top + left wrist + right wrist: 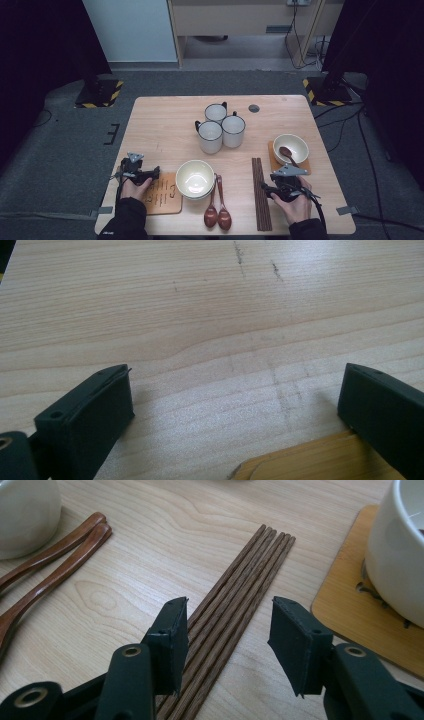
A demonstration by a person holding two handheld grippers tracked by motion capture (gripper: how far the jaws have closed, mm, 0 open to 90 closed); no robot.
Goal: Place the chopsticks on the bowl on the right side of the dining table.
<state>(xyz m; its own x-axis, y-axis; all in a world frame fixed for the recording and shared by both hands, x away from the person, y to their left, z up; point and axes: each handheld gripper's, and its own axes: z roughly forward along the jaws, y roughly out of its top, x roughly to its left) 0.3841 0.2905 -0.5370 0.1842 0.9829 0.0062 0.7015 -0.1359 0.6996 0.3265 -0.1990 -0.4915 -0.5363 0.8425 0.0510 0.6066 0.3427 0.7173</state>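
Lying flat on the table (165, 115), near and right of middle, the chopsticks (235, 595) are thin, stiff, light and smooth, so they can roll or slip apart; I judge a grip across the whole bundle is best. The right gripper (227, 635) stands half-wide astride them, not pressing. A coaster with bowl (400, 545) is close right, spoons (55, 565) left. The left gripper (235, 405) is wide, empty.

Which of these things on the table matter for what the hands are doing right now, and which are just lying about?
In use:
- right gripper, fingers open astride the chopsticks
- chopsticks
- bowl with a spoon on its coaster

Lying about:
- three mugs
- stacked bowls
- two wooden spoons
- left gripper, open over bare table
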